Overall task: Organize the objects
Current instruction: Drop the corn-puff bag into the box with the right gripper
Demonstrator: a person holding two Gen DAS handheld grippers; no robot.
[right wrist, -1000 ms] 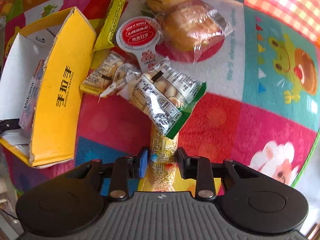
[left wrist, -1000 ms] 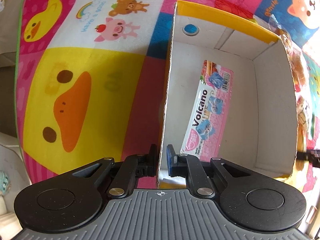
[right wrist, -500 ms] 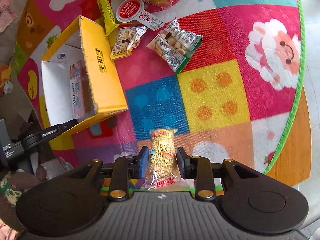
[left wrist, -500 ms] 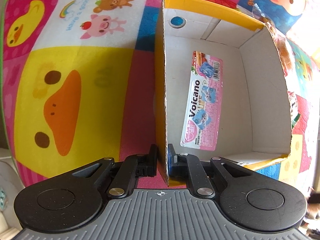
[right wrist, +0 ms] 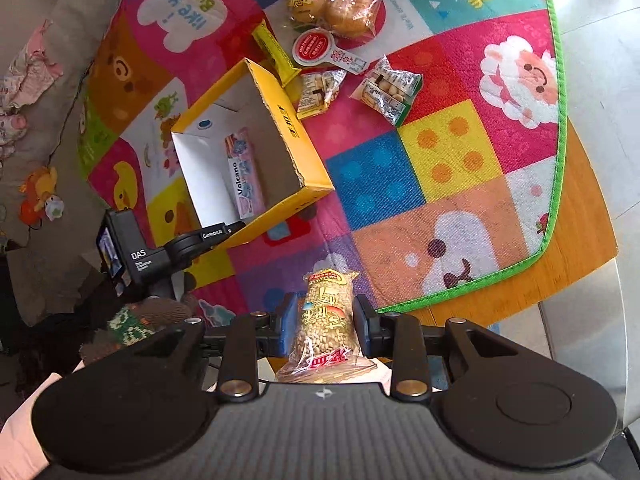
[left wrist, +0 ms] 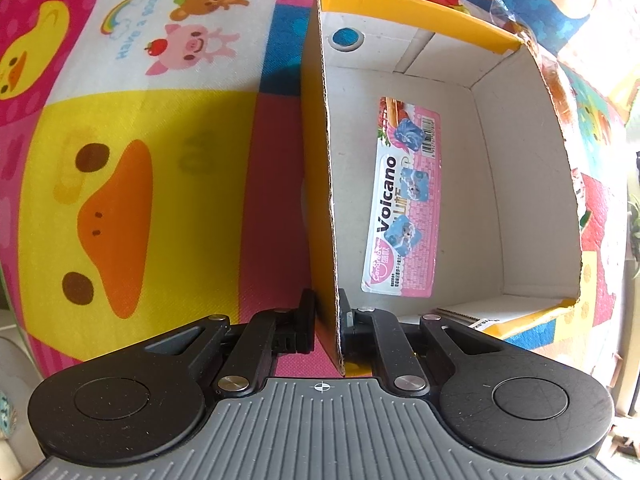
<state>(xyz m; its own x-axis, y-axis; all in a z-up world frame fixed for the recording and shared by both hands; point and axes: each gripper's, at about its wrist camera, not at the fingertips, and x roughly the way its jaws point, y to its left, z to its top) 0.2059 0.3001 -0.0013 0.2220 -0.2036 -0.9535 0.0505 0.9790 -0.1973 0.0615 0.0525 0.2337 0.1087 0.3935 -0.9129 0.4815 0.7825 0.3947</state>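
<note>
A yellow cardboard box (left wrist: 496, 148) with a white inside lies open on the play mat, also in the right wrist view (right wrist: 296, 136). A pink Volcano snack pack (left wrist: 404, 208) lies flat in it (right wrist: 246, 176). My left gripper (left wrist: 326, 320) is shut on the box's near wall, one finger outside, one inside. My right gripper (right wrist: 322, 320) is shut on a clear bag of peanuts (right wrist: 326, 320) and holds it high above the mat, to the right of and nearer than the box.
Loose snacks lie on the mat beyond the box: a yellow bar (right wrist: 276, 52), a red-lidded cup (right wrist: 314, 48), two wrapped buns (right wrist: 352, 8), a small biscuit pack (right wrist: 318, 90), a green-edged pack (right wrist: 388, 90). The mat's green edge (right wrist: 556, 120) and bare floor are at right.
My right gripper has lifted the peanut bag up and back, away from the snack pile. My left gripper stays clamped on the box wall; the box has shifted slightly.
</note>
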